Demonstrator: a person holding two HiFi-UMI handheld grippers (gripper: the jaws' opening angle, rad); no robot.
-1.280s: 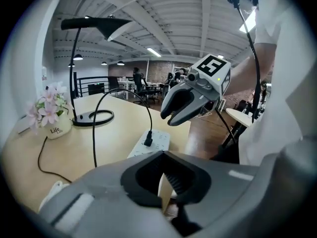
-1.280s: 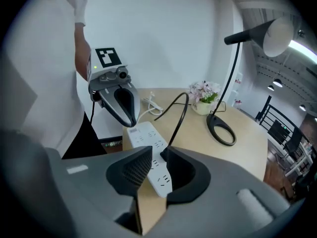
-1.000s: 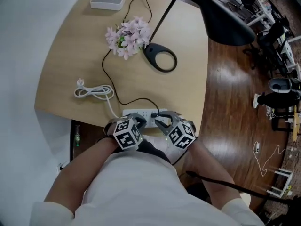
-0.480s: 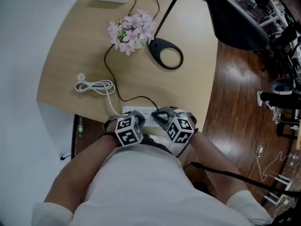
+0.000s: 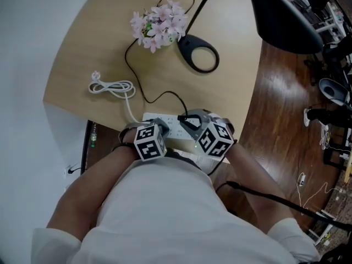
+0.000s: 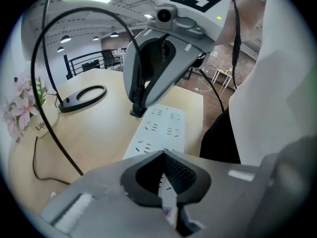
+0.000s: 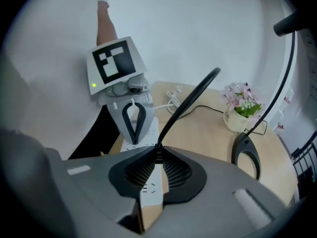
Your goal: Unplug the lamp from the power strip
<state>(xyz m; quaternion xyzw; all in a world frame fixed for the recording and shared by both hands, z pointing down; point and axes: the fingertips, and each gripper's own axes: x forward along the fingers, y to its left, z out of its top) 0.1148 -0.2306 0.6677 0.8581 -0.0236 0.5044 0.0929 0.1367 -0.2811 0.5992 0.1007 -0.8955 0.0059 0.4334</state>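
I judge this to be the pull itself: the grip is made, but the plug is not clearly free. Nearest me, at the near edge of the table (image 5: 82, 48), my left gripper (image 6: 162, 156) has its jaws brought together with nothing between them. Its tips bear down on the white power strip (image 6: 166, 128) to pin it.

Just beside it, my right gripper (image 7: 158, 150) is clamped on the lamp's black plug (image 6: 136, 111), and the cord (image 7: 188, 99) rises out from between the pads. In the left gripper view the plug sits at the strip's far end and looks to touch its face. Whether the pins have left the socket I cannot tell.

The next move, as I read it, calls for a straight lift off the strip with the right gripper, without twisting. The left gripper should press down so the strip does not rise with it.

Farther out, the cord loops across the wood towards the lamp's ring base (image 5: 199, 59), beside a pot of pink flowers (image 5: 161, 18). The lamp head (image 5: 283, 12) hangs above at the far right.
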